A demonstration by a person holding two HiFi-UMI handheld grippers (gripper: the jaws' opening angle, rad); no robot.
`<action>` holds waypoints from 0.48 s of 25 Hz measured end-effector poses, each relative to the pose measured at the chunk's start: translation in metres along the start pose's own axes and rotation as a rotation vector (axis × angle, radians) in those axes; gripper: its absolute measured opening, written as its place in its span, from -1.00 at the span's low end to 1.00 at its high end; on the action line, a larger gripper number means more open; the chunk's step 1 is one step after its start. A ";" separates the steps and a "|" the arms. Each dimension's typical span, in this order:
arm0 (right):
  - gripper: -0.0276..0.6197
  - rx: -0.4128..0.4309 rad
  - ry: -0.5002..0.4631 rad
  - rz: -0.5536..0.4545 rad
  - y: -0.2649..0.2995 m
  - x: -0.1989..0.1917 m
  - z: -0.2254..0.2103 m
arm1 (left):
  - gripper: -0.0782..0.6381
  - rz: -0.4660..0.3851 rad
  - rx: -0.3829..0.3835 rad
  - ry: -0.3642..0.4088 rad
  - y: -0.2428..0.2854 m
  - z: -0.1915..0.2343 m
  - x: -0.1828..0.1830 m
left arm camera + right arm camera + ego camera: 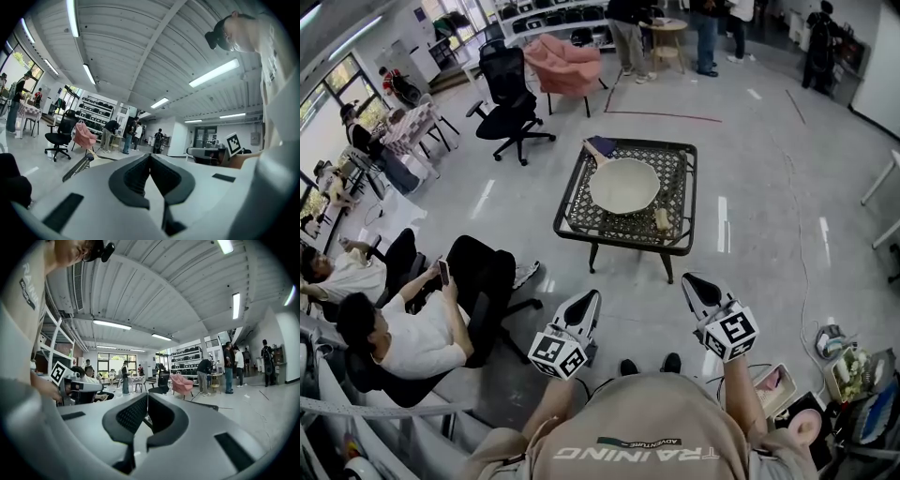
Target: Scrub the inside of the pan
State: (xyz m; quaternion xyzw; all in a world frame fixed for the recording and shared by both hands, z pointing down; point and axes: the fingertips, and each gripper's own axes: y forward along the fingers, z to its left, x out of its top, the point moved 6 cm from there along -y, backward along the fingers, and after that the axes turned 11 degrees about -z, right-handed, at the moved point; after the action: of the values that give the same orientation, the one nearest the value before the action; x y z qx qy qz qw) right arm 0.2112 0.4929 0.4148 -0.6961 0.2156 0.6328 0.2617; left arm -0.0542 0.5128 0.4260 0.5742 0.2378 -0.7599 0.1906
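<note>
I am holding my left gripper (587, 302) and right gripper (696, 285) near my body, fingers pressed together on nothing, since I am not yet reaching; the round cream pan (623, 185) is sitting well ahead on the black lattice metal worktop (581, 228), a small tan sponge-like block (662, 218) beside it

One black lattice table (619, 244) carries one cream pan (623, 185), one small yellowish sponge (661, 218) and one dark item (602, 145). There are two grippers, the left gripper (589, 300) and the right gripper (694, 283). Beyond are one black office chair (508, 94) and one pink armchair (564, 64). Two people sit at the left, one person in white (417, 337) and a second person (342, 274). The standing figures far off number perhaps four.
</note>
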 end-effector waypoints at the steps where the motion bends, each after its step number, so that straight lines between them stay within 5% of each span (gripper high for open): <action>1: -0.86 0.001 -0.007 0.004 -0.001 0.001 0.000 | -0.73 -0.006 0.002 0.004 0.000 0.000 0.001; 12: -0.86 -0.001 -0.035 0.008 0.026 0.006 0.019 | -0.73 -0.039 -0.018 0.009 0.003 0.027 0.013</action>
State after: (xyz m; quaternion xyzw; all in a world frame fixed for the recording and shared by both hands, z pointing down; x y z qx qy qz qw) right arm 0.1812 0.4854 0.4049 -0.6843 0.2132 0.6461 0.2624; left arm -0.0768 0.4944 0.4195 0.5710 0.2565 -0.7588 0.1800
